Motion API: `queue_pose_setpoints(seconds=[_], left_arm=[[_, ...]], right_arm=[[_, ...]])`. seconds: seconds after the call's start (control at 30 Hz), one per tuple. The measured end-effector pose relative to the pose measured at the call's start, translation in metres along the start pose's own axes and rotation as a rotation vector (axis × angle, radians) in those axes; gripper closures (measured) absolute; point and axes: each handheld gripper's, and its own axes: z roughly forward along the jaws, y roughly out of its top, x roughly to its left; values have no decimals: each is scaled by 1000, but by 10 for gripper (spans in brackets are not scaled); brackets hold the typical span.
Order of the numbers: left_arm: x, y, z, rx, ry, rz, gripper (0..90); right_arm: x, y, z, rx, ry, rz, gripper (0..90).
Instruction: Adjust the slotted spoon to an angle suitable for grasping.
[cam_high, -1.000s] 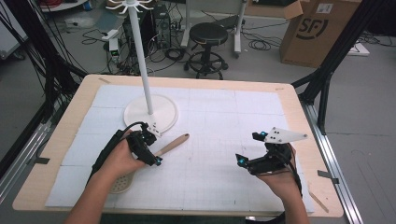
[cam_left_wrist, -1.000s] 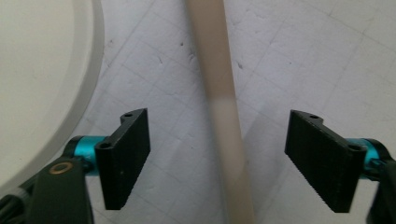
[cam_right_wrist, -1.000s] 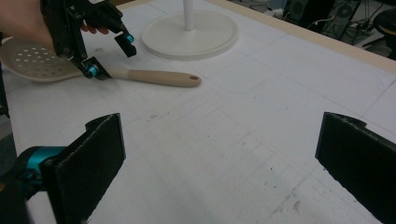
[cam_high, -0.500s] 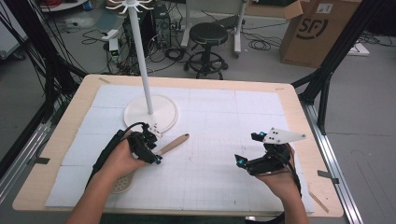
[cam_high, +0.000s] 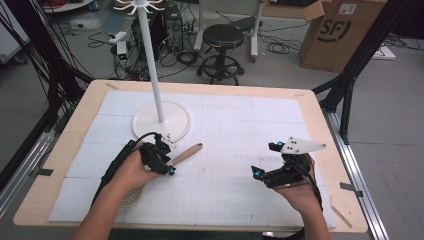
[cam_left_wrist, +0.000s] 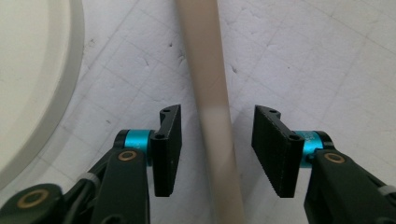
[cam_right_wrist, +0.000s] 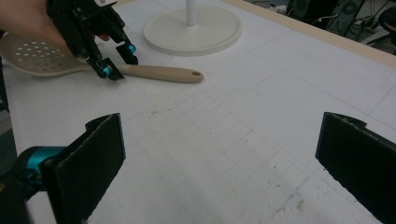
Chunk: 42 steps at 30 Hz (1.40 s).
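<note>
On the near left of the counter (cam_high: 235, 200) the left tool (cam_high: 167, 159) stands over the handle of a slotted spoon (cam_high: 186, 153), whose perforated bowl lies under the person's left hand (cam_high: 131, 170). In the left gripper view the handle (cam_left_wrist: 212, 107) runs straight up between the two black jaws, which have just been closing in. A narrow gap shows on each side, so the pads are not yet pressing on it. The spoon lies flat on the white mat, its handle pointing toward the far right, with the hanging hole at the tip.

On the near right, the right tool (cam_high: 265, 160) waits with its jaws wide apart and nothing between them, aimed across the mat at the spoon (cam_right_wrist: 159, 73).

Farther off, just beyond the spoon, is the round white base of a stand (cam_high: 161, 121), its pole rising to a ring of hooks at the top (cam_high: 139, 6).

The work looks to be at its start. The left tool is lined up on the handle, but the grip is not complete. Lifting the spoon and probably hanging it on a hook remain.
</note>
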Motion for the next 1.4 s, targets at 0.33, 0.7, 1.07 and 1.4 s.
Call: queue_pose_setpoints(seconds=[0.33, 0.7, 1.07, 1.4], left_arm=[[-1, 1, 1, 9, 24, 11, 643], [-2, 3, 1, 18, 16, 18, 717], [-4, 2, 0, 12, 24, 28, 759], [-4, 1, -5, -9, 19, 41, 760]], right_arm=[[0, 0, 1, 5, 1, 1, 1], [0, 0, 1, 6, -1, -3, 1], [-1, -1, 1, 9, -5, -3, 2], [-1, -2, 3, 19, -7, 3, 1]])
